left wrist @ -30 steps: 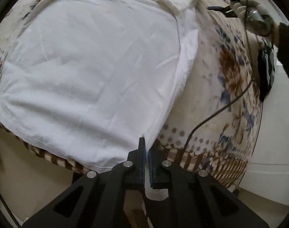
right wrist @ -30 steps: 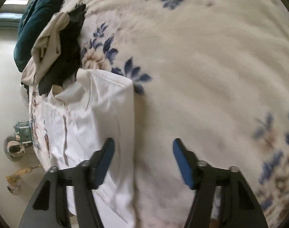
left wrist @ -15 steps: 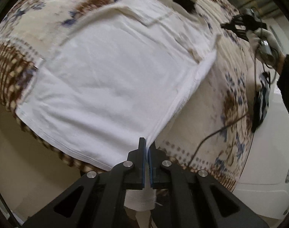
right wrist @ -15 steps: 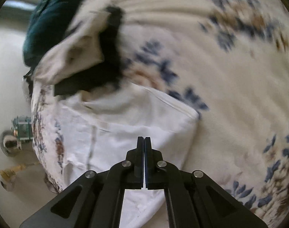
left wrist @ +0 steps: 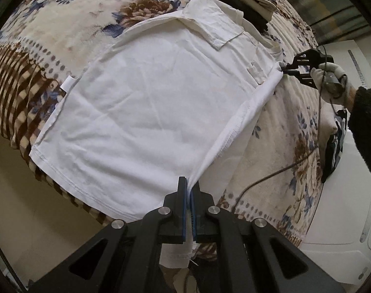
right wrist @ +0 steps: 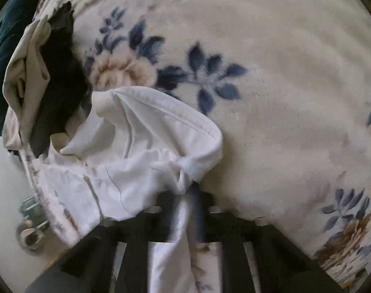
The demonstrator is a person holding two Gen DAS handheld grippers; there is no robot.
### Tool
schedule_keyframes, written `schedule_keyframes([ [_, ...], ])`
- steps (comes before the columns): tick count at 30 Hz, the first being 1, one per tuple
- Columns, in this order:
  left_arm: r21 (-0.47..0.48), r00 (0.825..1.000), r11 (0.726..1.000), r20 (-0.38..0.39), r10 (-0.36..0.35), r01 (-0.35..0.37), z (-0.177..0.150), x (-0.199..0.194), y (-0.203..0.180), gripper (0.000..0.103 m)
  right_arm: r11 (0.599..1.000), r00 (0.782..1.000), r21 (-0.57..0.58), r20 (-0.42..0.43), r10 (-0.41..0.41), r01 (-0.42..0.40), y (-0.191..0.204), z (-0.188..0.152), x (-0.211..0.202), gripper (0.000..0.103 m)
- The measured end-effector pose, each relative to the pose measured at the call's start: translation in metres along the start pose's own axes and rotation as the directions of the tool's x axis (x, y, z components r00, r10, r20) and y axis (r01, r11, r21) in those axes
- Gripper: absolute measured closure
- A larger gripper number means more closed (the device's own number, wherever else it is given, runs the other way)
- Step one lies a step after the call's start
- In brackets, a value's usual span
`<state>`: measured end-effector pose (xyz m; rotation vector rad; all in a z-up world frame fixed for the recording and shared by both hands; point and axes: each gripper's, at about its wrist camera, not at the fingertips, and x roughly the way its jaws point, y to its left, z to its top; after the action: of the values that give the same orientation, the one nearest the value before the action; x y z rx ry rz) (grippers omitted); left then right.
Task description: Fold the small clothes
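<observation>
Now both grippers grip one side edge of the white shirt [left wrist: 148, 112] on the bed [left wrist: 278, 151]: right gripper [right wrist: 187, 190], open a second ago, has clenched at the shoulder; left gripper [left wrist: 189, 190] stays clenched on the hem corner, lifting for a lengthwise fold.

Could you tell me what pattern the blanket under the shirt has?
Cream blanket with blue-and-brown flowers, clearest in the right wrist view.

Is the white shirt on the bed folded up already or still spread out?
Mostly spread. The white shirt lies flat across the floral blanket, with only its right edge lifted, pinched by the left gripper and the right gripper.
</observation>
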<state>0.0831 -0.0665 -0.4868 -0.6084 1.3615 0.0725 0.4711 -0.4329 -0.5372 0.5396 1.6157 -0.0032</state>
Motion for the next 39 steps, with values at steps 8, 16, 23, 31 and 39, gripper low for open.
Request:
schedule_keyframes([
  [8,-0.054,0.999,0.998,0.024,-0.026,0.027,0.014,-0.03,0.033,0.102,0.988,0.997,-0.155,0.081,0.016,-0.004,0.105,-0.021,-0.049,0.1],
  [16,-0.127,0.998,0.992,0.067,0.019,-0.01,0.045,-0.047,0.102,0.102,0.945,0.996,-0.324,0.088,-0.026,0.053,0.259,-0.041,-0.02,0.101],
  [23,-0.18,1.0,0.984,0.015,0.017,-0.014,0.063,-0.014,0.164,0.102,0.898,0.982,-0.397,0.102,-0.161,0.188,0.34,-0.056,0.065,0.101],
  [31,-0.182,0.996,0.983,-0.082,-0.019,0.004,0.069,0.024,0.207,0.102,0.876,0.959,-0.393,0.085,-0.269,0.28,0.364,-0.064,0.127,0.1],
  [39,-0.198,0.975,0.977,-0.187,-0.122,0.084,0.065,0.03,0.238,0.089,0.941,0.997,-0.336,-0.036,-0.066,0.05,0.33,-0.097,0.084,0.046],
])
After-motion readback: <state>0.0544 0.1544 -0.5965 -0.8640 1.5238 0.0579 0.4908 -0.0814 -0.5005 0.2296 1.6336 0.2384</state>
